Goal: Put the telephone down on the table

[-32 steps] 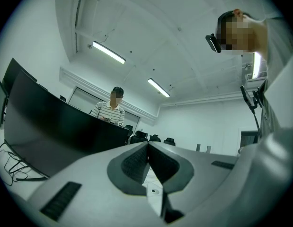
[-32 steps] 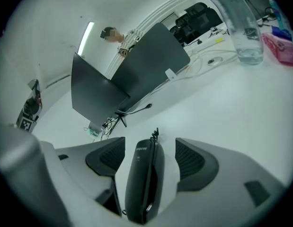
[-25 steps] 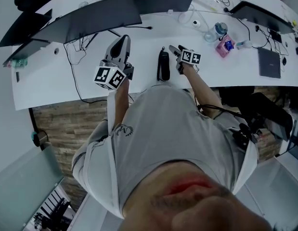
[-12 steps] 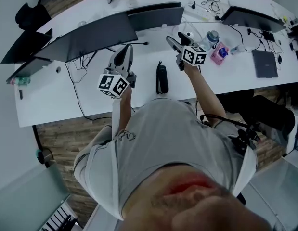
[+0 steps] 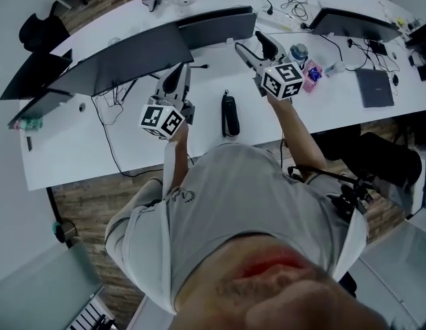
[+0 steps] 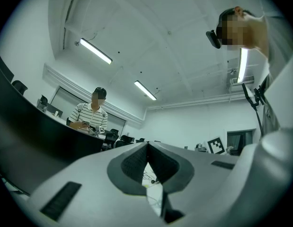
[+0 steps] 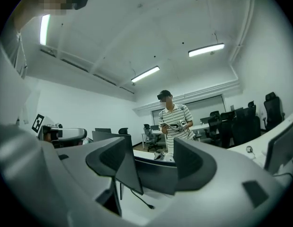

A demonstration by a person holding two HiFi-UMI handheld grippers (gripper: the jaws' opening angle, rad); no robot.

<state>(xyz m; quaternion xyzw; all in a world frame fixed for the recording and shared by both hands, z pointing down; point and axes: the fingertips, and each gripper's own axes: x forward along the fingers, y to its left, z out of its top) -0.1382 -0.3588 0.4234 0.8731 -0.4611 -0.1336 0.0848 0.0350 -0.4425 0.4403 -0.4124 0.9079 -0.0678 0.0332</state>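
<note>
Right gripper [image 5: 257, 48] jaws wide apart, empty, above far table [image 5: 75, 136]. Left gripper [image 5: 179, 71] jaws together, empty. Phone [image 5: 230, 114] lies flat on table between grippers, untouched. We judge placement done; nothing left.

The telephone [image 5: 230, 114] is plain black and the table [image 5: 82, 143] is white. The left gripper [image 5: 178, 71] and right gripper [image 5: 252, 43] are pale grey with dark grey pads [image 6: 132, 167], and the marker cubes [image 5: 161, 120] are black-and-white squares. There's something pink [image 5: 310, 74] at 2 o'clock from the telephone. The floor [image 5: 96, 184] is brown wood grain. The wearer's shirt [image 5: 247, 205] is grey, and the other person's shirt [image 7: 175, 118] is striped dark on white.
</note>
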